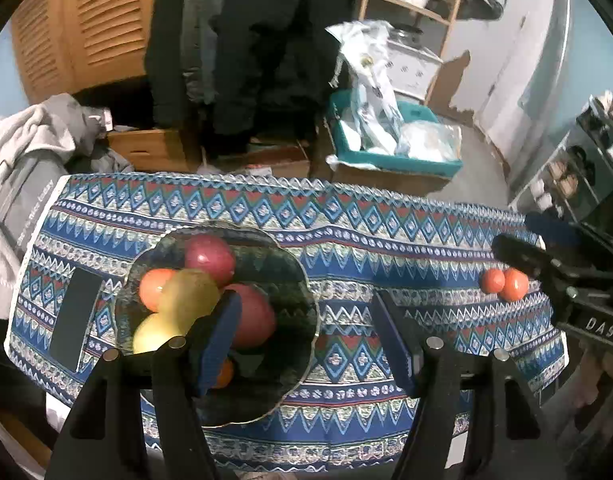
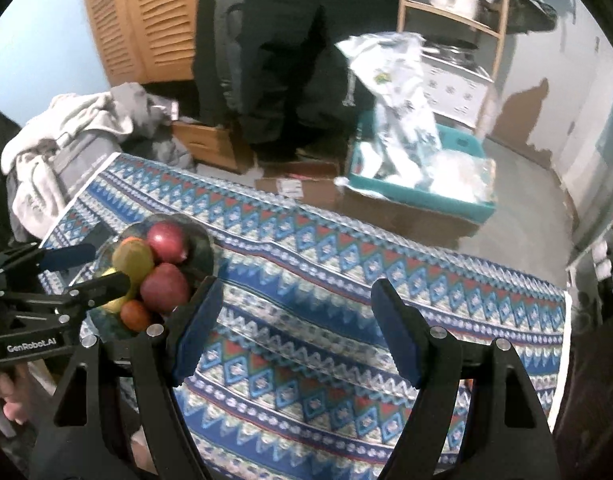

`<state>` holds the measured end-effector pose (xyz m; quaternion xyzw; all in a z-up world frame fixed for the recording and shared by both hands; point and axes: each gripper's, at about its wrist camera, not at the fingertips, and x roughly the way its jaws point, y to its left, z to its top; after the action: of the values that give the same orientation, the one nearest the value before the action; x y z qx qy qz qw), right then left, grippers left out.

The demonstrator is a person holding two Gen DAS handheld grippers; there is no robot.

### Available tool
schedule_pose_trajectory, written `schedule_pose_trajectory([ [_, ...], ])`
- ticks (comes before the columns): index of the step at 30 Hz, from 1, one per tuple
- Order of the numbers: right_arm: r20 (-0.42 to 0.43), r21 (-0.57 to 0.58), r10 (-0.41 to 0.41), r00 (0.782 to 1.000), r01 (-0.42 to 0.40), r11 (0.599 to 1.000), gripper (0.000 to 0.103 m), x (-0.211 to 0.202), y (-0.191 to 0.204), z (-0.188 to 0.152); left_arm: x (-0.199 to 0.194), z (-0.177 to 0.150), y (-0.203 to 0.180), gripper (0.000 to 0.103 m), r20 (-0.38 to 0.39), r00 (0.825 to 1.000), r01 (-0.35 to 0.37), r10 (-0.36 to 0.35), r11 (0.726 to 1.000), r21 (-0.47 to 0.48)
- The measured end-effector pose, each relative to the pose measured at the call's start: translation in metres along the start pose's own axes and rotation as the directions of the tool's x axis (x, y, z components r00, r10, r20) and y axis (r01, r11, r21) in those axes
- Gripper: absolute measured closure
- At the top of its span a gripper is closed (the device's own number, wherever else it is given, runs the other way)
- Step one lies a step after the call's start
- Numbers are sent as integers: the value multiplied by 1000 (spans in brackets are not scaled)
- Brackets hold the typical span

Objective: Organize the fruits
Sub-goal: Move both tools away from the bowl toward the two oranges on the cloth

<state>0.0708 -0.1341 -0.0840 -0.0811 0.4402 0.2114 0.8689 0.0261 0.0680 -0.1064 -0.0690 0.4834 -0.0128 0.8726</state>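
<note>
Left wrist: fruit bowl [image 1: 302,280] under left gripper [image 1: 306,332].

Between the left gripper's [image 1: 306,340] fingers, bare tablecloth [image 1: 346,248] is being left clear. Its left finger is being crowded by the glass bowl [image 1: 302,276] of piled fruit. Beyond its right finger, passage is being narrowed by two oranges [image 1: 504,282] and the right gripper [image 1: 526,240].

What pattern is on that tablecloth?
The tablecloth has blue, white and red geometric bands of diamonds and zigzags, clearest in the right wrist view.

Fruit [image 1: 210,258] in bowl [image 1: 302,280] – phone [image 1: 76,316] left, tomatoes [image 1: 504,282] right
</note>
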Motion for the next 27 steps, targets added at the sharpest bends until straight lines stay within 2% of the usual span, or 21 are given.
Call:
schedule_pose_trajectory([
  [15,-24,91,-96,995,98,991,24,-12,-61,-29,23,0,-70,34,-41,998,42,-37,991,129],
  [27,-103,187,-160,982,177,966,22,0,-117,-56,54,6,-108,34,-110,992,77,-57,980,183],
])
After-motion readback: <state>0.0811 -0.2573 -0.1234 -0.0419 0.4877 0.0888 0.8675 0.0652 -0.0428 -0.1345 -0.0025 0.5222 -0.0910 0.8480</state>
